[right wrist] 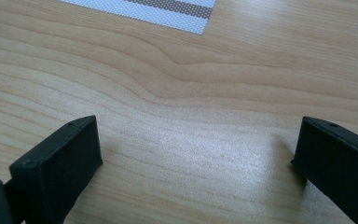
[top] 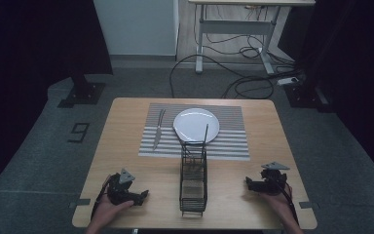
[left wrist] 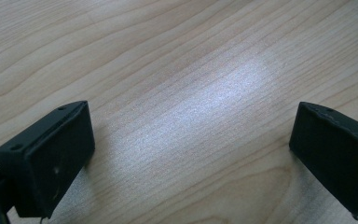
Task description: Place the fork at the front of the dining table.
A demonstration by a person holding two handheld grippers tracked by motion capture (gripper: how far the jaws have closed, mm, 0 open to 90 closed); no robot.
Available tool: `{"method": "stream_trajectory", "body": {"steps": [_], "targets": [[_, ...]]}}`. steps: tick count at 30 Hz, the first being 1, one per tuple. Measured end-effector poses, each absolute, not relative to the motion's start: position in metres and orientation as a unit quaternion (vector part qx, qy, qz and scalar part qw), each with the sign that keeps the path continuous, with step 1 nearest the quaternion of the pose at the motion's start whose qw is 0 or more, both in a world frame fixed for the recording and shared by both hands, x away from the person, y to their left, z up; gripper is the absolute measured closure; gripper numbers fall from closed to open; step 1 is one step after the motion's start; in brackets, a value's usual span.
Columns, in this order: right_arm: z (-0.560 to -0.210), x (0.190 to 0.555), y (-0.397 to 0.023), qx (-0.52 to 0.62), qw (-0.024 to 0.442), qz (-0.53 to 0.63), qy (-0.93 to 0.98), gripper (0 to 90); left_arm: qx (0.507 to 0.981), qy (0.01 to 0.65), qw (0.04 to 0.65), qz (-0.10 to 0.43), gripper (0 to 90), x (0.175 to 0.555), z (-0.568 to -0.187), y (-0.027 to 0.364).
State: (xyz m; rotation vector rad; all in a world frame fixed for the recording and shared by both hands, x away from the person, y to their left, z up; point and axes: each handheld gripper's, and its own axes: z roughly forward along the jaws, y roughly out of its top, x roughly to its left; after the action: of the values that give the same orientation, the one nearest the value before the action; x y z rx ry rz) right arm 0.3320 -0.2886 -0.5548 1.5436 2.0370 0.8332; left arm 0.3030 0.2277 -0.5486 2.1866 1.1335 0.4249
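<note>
Near the front edge of the wooden desk [top: 126,141], between the two hands, stands a black wire cutlery rack [top: 193,183], long and narrow, with its far end touching the striped placemat [top: 229,141]. A single utensil [top: 206,132] stands upright at that far end; whether the rest of the rack holds anything I cannot tell. The rack looks light and stiff, with thin wires that a claw can pinch at the top rim; the utensil is probably slim, hard metal, slippery, best taken by its upper shaft. On the placemat sits a white plate [top: 196,125], bare, fragile and smooth, and a table knife [top: 158,128] lies just left of it. The left claw [top: 143,196] rests on the desk with jaws spread wide, nothing between them; the right claw [top: 249,183] likewise stands fully open and empty, well apart from the rack.
</note>
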Motion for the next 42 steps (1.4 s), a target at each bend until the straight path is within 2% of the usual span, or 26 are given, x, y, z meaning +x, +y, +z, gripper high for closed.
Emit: {"method": "stream_trajectory", "body": {"steps": [5,14,29,42], "targets": [[-0.552,0.331,-0.288,0.557,0.224,0.301,0.741,0.8,0.833,0.426,0.315,0.160,0.0,0.305,-0.549,0.228],[-0.518,0.326,-0.274,0.519,0.248,0.361,0.734,5.1,0.831,0.429,0.315,0.161,0.0,0.305,-0.549,0.227],[-0.486,0.330,-0.264,0.508,0.242,0.413,0.716,7.7,0.830,0.431,0.315,0.162,0.0,0.305,-0.549,0.227],[-0.475,0.337,-0.247,0.505,0.238,0.419,0.716,10.8,0.830,0.431,0.315,0.162,0.0,0.305,-0.549,0.227]]}}
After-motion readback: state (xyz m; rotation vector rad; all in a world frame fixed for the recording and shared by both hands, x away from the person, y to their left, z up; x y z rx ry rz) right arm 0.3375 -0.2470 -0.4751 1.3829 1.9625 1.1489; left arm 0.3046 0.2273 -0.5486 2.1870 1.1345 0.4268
